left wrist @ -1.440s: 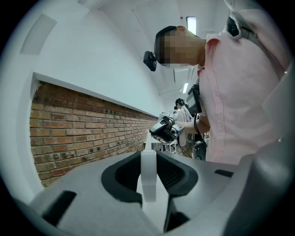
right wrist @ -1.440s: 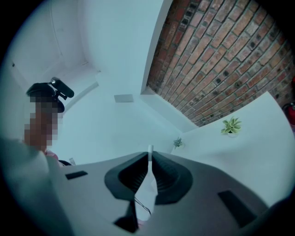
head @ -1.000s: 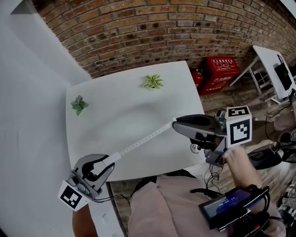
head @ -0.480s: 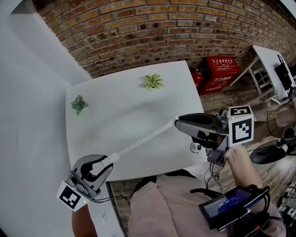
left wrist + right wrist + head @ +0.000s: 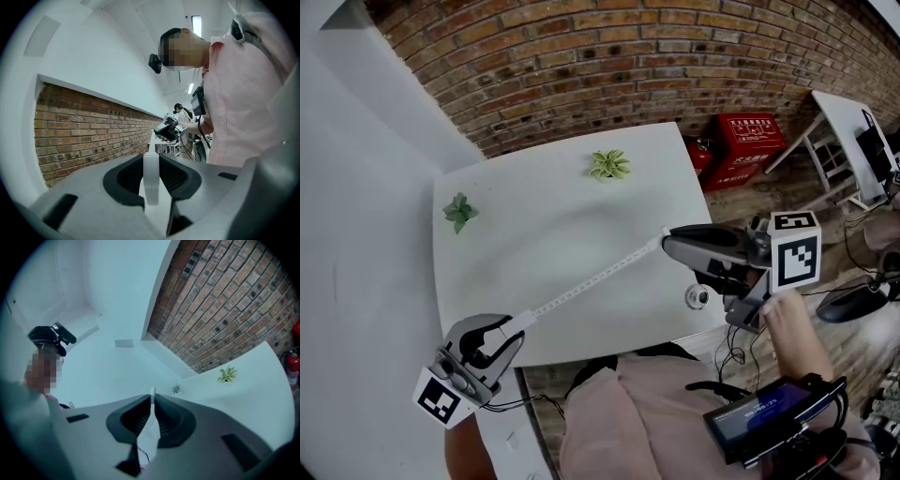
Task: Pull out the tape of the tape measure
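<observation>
The tape measure's white case [image 5: 522, 321] sits between the jaws of my left gripper [image 5: 514, 328] at the table's near left corner, and the gripper is shut on it. From the case, the white tape [image 5: 595, 278] stretches taut up and to the right over the table. My right gripper [image 5: 667, 240] is shut on the tape's end near the table's right edge. In the left gripper view the case [image 5: 151, 180] fills the gap between the jaws, with the right gripper [image 5: 165, 129] far ahead. In the right gripper view the thin tape end [image 5: 152, 392] is pinched between the jaws.
Two small green plants [image 5: 610, 166] [image 5: 460, 212] stand at the far side of the white table [image 5: 553, 216]. A brick wall [image 5: 609, 66] runs behind it. Red boxes [image 5: 748, 145] sit on the floor at the right, beside another white table [image 5: 848, 127].
My right gripper has shifted slightly to the right with the tape end, so a little more tape shows. The left gripper has stayed nearly where it was.
</observation>
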Motion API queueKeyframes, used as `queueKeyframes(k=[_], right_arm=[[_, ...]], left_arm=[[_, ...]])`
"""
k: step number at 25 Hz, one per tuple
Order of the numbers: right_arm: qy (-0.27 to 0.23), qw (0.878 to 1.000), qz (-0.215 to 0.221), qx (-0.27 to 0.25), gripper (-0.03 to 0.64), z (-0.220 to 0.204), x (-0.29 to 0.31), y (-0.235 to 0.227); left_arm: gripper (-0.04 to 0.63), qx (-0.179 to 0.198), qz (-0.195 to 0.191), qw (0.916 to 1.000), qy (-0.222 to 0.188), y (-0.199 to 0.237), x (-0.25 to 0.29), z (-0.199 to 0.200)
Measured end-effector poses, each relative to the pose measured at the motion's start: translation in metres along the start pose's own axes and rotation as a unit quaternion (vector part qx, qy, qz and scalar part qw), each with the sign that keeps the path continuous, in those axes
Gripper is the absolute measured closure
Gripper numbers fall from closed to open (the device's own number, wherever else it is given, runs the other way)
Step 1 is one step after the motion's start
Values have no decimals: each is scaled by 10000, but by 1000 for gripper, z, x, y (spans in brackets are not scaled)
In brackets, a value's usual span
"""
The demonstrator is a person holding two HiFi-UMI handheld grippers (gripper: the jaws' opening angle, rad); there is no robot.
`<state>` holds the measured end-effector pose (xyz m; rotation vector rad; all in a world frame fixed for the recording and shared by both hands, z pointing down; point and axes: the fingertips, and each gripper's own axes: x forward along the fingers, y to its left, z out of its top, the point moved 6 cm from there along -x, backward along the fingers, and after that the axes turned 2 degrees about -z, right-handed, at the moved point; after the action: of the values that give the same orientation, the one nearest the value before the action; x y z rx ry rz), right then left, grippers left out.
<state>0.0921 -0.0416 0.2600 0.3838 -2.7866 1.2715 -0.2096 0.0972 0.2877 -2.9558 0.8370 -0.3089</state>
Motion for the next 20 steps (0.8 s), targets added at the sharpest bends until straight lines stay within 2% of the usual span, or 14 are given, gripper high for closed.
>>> queueKeyframes(k=[20], right_arm=[[-69,9999,-86,-16,586,4,-6,-2]], left_arm=[[494,0,-22,10000,66,-2,-6,0]])
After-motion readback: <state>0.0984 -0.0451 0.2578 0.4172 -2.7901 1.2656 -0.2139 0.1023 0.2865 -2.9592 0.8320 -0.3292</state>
